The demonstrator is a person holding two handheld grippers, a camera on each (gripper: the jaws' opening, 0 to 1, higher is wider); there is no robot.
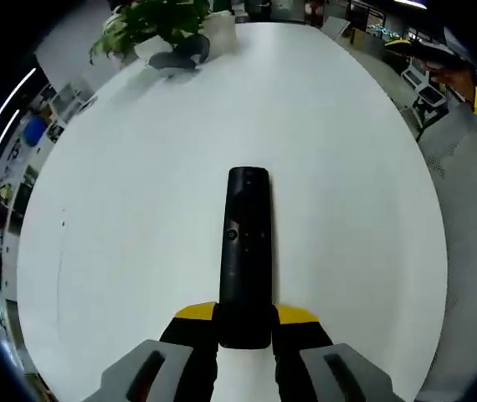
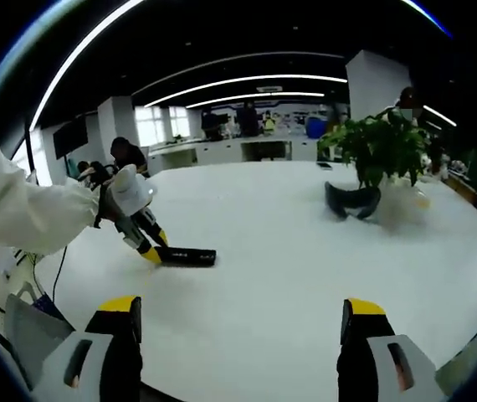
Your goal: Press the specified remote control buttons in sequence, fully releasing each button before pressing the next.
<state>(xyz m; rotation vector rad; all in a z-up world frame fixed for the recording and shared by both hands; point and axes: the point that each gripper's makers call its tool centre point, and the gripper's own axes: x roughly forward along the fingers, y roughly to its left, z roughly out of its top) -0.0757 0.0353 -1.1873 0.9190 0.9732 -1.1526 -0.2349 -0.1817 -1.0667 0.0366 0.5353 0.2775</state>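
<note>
Left gripper (image 1: pixel 244 335) clamped on the near end of a black remote control (image 1: pixel 246 251), yellow-tipped jaws pressed against both long sides. Remote lying flat on the white table (image 1: pixel 138 209), button face up, pointing away toward the table's far end — presumably pinned so that it will not slide or tip under a press. Small buttons visible on the upper half; labels too small to read.

Right gripper (image 2: pixel 237 335) held wide apart, nothing between the jaws, hovering low over the near table edge and well apart from the remote. Seen from the right gripper view: remote (image 2: pixel 186 256) resting on the table, the other gripper (image 2: pixel 149 251) gripping its end, a white sleeve (image 2: pixel 29 213) behind it.

Probable division of labour: one tool steadies, the other presses. No button yet touched, by the look of things — approach still to be made, likely with a single jaw tip.

Potted plant (image 2: pixel 381 146) and a dark object beside it (image 2: pixel 352 201) at the far side, clear of the working area.
</note>
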